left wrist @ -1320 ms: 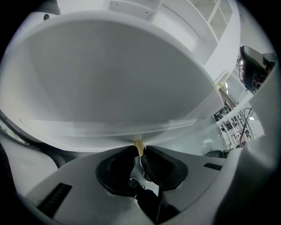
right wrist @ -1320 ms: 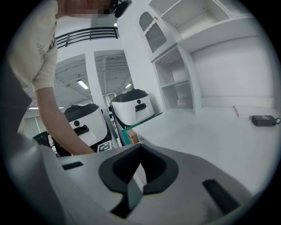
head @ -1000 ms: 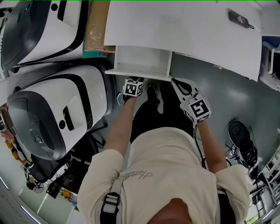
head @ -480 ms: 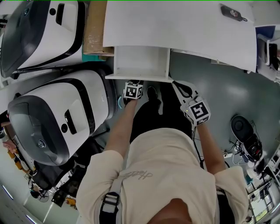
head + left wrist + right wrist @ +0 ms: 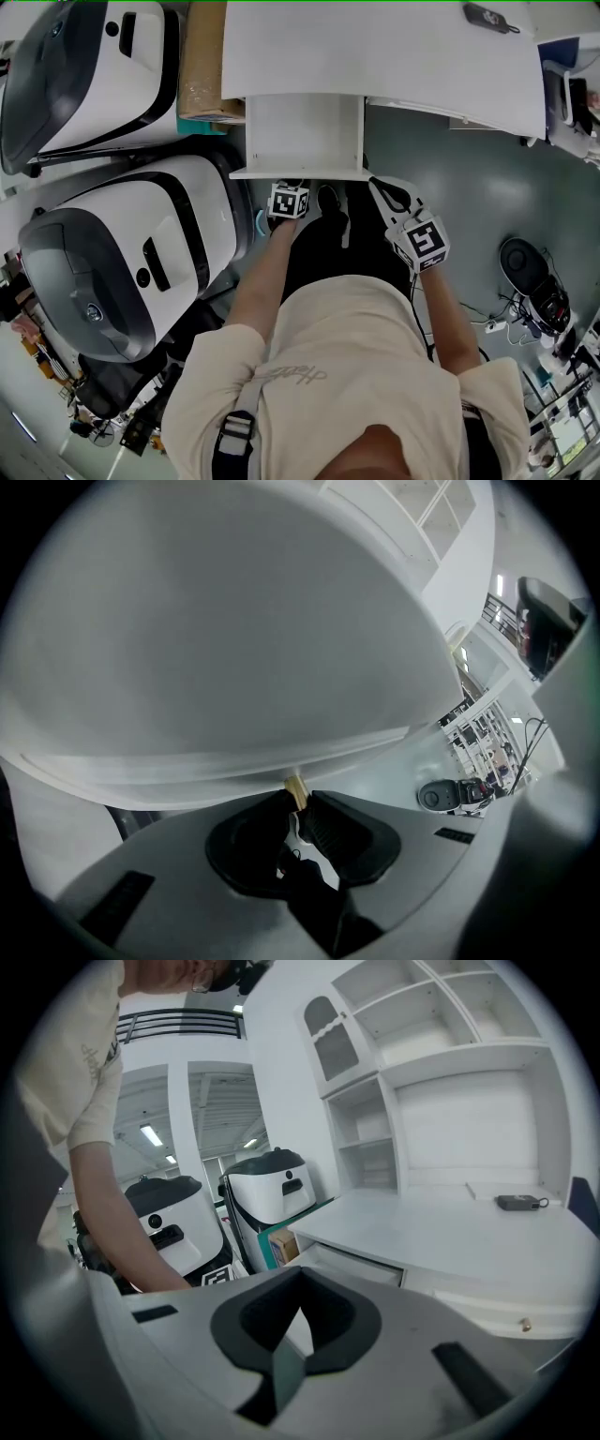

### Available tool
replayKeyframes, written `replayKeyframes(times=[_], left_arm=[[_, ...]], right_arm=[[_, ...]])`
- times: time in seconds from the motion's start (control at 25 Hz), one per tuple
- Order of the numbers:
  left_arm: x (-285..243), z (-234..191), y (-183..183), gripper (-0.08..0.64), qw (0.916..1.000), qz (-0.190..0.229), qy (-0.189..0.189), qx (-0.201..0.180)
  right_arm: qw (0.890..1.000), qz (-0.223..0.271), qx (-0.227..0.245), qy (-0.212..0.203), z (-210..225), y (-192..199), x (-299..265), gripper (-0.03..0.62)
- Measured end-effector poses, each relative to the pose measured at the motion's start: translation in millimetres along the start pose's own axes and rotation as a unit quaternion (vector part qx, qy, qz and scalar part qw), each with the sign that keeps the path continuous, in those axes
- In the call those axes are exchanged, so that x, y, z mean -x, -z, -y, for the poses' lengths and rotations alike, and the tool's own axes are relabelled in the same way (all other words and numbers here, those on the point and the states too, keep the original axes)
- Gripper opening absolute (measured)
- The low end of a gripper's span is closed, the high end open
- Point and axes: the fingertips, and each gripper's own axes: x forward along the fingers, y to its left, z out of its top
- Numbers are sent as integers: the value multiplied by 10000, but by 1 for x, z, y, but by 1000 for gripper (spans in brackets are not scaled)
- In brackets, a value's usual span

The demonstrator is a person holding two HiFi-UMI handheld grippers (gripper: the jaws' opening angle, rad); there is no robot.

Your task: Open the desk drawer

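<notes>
The white desk drawer (image 5: 300, 131) stands pulled out from under the white desk (image 5: 394, 47), and its inside looks bare. My left gripper (image 5: 292, 185) is at the middle of the drawer front. In the left gripper view my left gripper (image 5: 299, 805) is shut on the drawer's small tan knob (image 5: 296, 787), and the pale drawer front (image 5: 234, 649) fills the picture above it. My right gripper (image 5: 377, 181) hangs to the right of the drawer front and touches nothing. In its own view my right gripper (image 5: 292, 1330) is shut and empty, with the drawer (image 5: 352, 1262) ahead.
Two large white and black machines (image 5: 122, 253) (image 5: 84, 66) stand close on the left. A cardboard box (image 5: 206, 56) sits between them and the desk. A small black device (image 5: 489, 17) lies on the desktop. A round black object (image 5: 525, 262) and cables lie on the floor at right.
The drawer has slid further out of the desk, drawn towards the person by the left gripper on its knob. The right gripper has hardly moved.
</notes>
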Motion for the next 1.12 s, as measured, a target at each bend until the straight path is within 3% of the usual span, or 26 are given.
replayKeyframes(times=[0.48,0.88,1.12], left_arm=[[7,8,26,80,9997,-84,119,-174],[6,9,24,83,9996,-25,180,-201],[6,8,23,87,9971,119,-387,-640]], right_arm=[[9995,0,-149,294,-16,13,16,2],[9997,-47,-129,226,-18,13,21,2],[9997,-36,-91,220,-19,13,28,2]])
